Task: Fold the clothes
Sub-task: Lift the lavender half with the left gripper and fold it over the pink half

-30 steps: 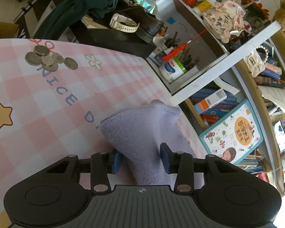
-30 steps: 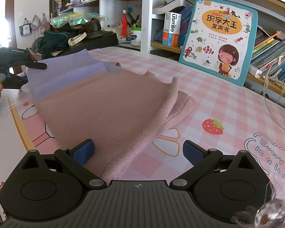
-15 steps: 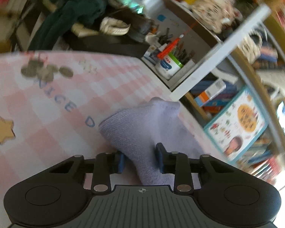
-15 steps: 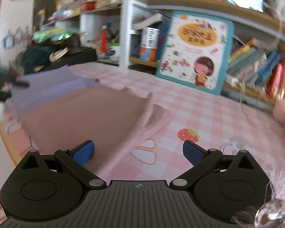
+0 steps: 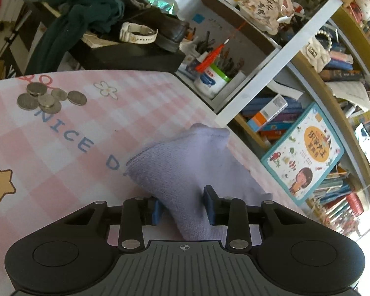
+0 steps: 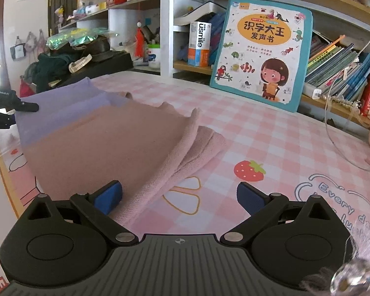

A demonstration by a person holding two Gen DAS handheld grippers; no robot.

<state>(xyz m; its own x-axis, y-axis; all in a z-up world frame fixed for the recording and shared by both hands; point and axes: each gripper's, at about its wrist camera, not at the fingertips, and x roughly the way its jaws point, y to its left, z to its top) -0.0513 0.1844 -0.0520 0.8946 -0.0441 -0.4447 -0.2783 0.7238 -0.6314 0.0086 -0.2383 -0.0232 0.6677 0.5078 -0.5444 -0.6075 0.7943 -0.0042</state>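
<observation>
Left wrist view: your left gripper (image 5: 182,206) is clamped on a bunched corner of the lilac cloth (image 5: 185,170), both blue pads pressed into the fabric, which rises in a small peak just beyond the fingers. That corner sits over the pink checked table mat (image 5: 61,133), with a cluster of coins (image 5: 45,97) well apart at the far left of the mat.

In the right wrist view, your right gripper (image 6: 178,197) stands with its fingers spread wide, holding nothing. Its left pad (image 6: 108,196) lies over the near edge of the pink cloth (image 6: 106,143), while the right pad hovers above the bare mat. The pink cloth lies flat with folded layers showing along its right edge; the lilac cloth stretches out past its far left side. A children's book (image 6: 261,61) leans against the bookshelf (image 6: 345,109) at the far side of the table
</observation>
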